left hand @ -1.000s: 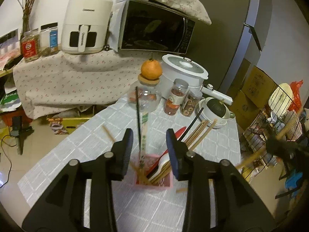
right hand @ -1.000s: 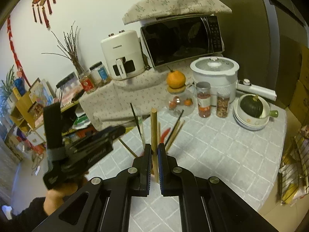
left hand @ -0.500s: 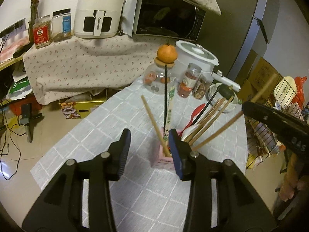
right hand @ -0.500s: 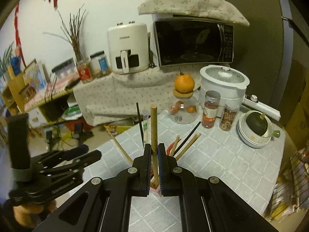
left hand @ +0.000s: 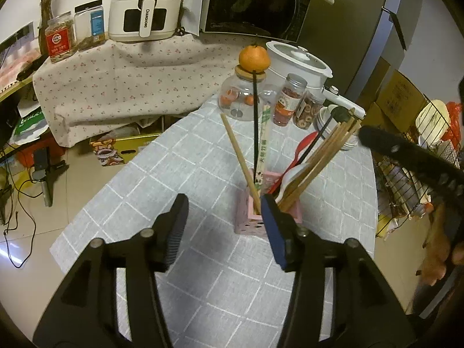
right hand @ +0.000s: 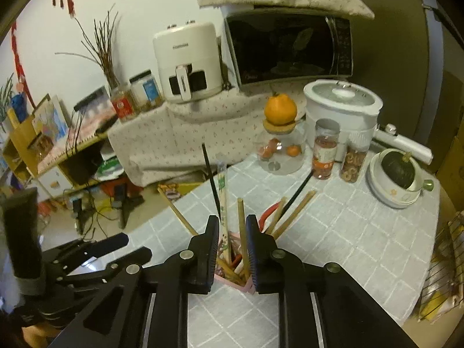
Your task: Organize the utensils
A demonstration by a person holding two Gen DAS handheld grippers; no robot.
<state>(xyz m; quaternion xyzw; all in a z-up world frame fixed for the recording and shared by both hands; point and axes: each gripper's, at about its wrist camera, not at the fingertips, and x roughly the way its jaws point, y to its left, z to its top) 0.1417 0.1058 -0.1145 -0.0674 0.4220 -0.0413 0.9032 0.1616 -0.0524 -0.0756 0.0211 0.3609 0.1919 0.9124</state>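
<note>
A pink utensil holder [left hand: 246, 217] [right hand: 235, 283] stands on the grey checked table cloth [left hand: 174, 179]. It holds wooden and black chopsticks, a red spoon [left hand: 304, 145] and a white spoon. My right gripper [right hand: 232, 232] hangs just over the holder and its jaws are opening. A wooden chopstick [right hand: 241, 220] stands upright between them with its foot in the holder, and the left pad is clear of it. My left gripper [left hand: 224, 226] is just in front of the holder. Its jaws are opening too, with nothing between them. Each gripper also shows in the other's view [left hand: 406, 156] [right hand: 95, 252].
A glass jar topped with an orange [right hand: 279, 150], two spice jars [right hand: 324, 150], a white pot [right hand: 342, 107] and bowls holding a dark squash [right hand: 397, 174] crowd the far end of the table. A wire rack [left hand: 406, 174] stands off its right side, and the floor lies to the left.
The right gripper came down over the holder with the wooden chopstick, and its jaws parted from it. The left gripper's jaws spread wider and it drew nearer the holder.
</note>
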